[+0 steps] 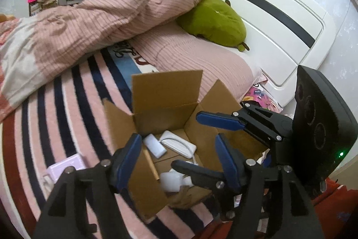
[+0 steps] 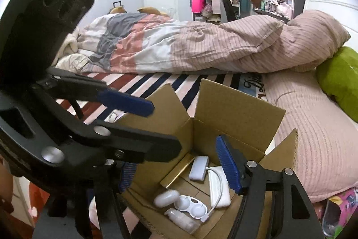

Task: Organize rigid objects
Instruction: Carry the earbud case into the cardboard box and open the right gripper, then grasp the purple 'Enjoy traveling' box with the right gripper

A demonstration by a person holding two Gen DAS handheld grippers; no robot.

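An open cardboard box stands on the striped bed cover. It holds a small white hub, a white power bank with a cable, a white earbud case, a contact lens case, a small bottle and a gold-edged flat item. My left gripper is open and empty above the box. My right gripper is open and empty over it too; it shows in the left wrist view.
A pale purple case lies on the cover left of the box. A rolled pink duvet, a pink pillow and a green plush lie behind. The white headboard is at the right.
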